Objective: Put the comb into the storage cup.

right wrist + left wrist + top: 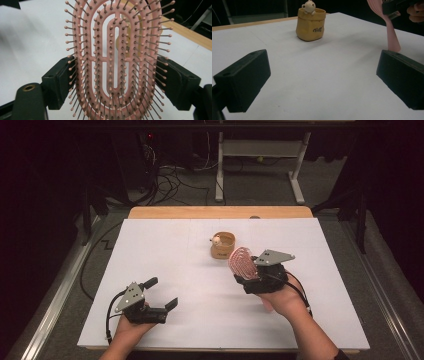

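A pink vented hairbrush (242, 261) stands upright above the white table (200, 280), its bristled head (112, 60) clamped at both edges by my right gripper (248, 276), which is shut on it. The handle (392, 37) hangs down toward the table. Just beyond the brush sits a yellow pouch-shaped cup (222, 248) with a small bear figure (216, 240) on its rim; the cup (310, 25) also faces my left gripper. My left gripper (161, 292) rests near the front left of the table, jaws wide open with nothing between them (322, 80).
A wooden tabletop edge (220, 212) shows past the white sheet. Beyond it are grey floor, cables (165, 180) and a white desk frame (260, 155). A metal rail (55, 295) runs along the table's left side.
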The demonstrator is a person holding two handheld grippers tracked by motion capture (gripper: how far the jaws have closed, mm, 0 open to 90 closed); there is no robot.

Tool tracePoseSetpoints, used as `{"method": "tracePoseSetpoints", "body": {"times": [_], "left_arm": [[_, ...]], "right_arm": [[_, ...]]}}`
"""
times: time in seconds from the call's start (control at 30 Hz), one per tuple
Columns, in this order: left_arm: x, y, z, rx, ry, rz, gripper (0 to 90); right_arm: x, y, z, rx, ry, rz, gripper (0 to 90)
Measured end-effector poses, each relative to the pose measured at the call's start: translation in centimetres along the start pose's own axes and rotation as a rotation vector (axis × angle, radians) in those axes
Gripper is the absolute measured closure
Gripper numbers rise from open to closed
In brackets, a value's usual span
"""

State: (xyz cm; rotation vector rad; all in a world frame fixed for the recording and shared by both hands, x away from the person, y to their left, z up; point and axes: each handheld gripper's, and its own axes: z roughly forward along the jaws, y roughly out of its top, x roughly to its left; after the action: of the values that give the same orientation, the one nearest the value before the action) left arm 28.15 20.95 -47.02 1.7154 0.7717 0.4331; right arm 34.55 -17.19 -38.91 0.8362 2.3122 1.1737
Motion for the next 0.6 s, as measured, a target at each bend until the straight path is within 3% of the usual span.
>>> {"method": "tracePoseSetpoints", "body": {"times": [0.6], "left_arm": [[-0.1,0.0,0.1,0.001,0.0,0.004,0.0]], "right_arm": [[-0.9,0.4,-2.2,-0.117,-0.037,0.037,20.2]]}}
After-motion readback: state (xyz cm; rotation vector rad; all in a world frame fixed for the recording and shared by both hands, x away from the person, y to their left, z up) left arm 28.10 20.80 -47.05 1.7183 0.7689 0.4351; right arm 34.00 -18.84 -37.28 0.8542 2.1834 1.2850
